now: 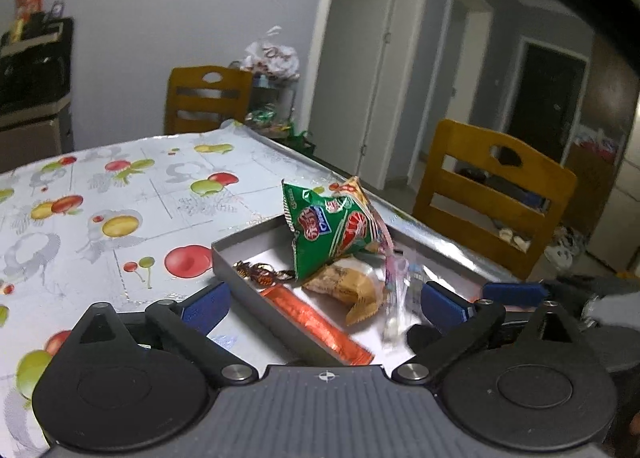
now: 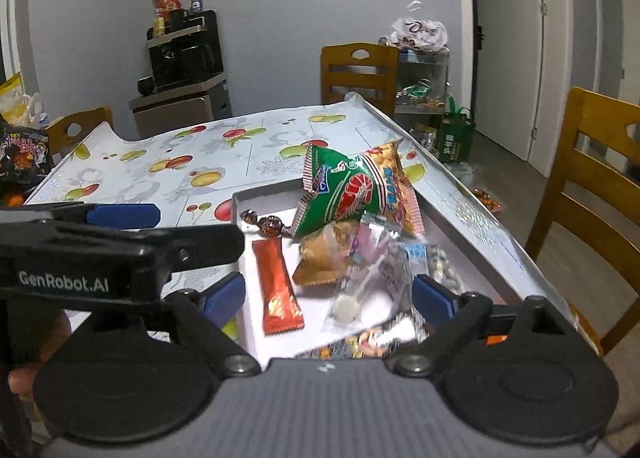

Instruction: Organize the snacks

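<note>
The table (image 2: 168, 162) fills the scene, glossy fruit-print oilcloth over a hard top. On its right end sits the shallow grey tray (image 2: 472, 226), flat cardboard by the look of it, low-walled, and that's where the snacks are piled.

Both grippers hang at the tray's near edge, pointing down into it. The left gripper (image 1: 324, 302) stands wide with nothing between its blue pads; the right gripper (image 2: 328, 294) is spread too, also empty, straddling the near end of the pile.

Biggest in there: the green shrimp-cracker bag (image 2: 344, 190), puffy crinkled foil, propped upright at the far side. Below it a tan wrapped pastry (image 2: 320, 258), soft and lumpy. Then the orange stick packet (image 2: 278, 286), slim and flat, its long axis running away from the right gripper, just left of its centre line — nearer that hand, I'd judge. Smallest, the twisted brown candy (image 2: 264, 224), shiny wrapper, at the far left corner.
</note>
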Available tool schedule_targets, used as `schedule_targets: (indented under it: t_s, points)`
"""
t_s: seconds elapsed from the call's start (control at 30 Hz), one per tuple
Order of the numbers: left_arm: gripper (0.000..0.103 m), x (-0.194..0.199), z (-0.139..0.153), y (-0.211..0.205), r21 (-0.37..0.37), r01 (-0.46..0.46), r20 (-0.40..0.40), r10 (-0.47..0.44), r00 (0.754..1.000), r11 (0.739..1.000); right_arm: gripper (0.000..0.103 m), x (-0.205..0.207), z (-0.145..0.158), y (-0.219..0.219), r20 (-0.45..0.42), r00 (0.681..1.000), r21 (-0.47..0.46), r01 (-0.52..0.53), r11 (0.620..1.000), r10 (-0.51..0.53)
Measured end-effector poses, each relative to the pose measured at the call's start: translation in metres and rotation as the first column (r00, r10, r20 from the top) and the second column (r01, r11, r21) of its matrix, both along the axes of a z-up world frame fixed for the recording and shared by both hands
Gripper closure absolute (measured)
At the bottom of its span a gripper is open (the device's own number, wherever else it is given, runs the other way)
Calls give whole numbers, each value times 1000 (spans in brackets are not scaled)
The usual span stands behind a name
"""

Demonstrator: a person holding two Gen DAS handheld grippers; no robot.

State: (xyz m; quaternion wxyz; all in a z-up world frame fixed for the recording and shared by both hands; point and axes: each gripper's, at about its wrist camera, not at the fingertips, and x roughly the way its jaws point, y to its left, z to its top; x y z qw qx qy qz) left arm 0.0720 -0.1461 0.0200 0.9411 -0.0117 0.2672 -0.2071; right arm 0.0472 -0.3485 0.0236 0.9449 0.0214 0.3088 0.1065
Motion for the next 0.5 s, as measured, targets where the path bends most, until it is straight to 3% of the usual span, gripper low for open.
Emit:
schedule_targets:
  t_s: [0.17, 0.3, 0.5]
  points:
    - [0, -14, -7, 20, 29, 46, 31, -47, 998, 998, 8, -37, 3, 8, 0, 997, -42, 74, 996, -74]
    - [0, -20, -15, 37, 22, 86, 13, -86, 996, 996, 6, -73, 1, 21, 26, 979, -44, 205, 978, -204]
    - [0, -32, -40, 52, 65, 94, 8, -95, 995, 993, 5, -108, -14, 40, 53, 958, -63, 286, 956, -283]
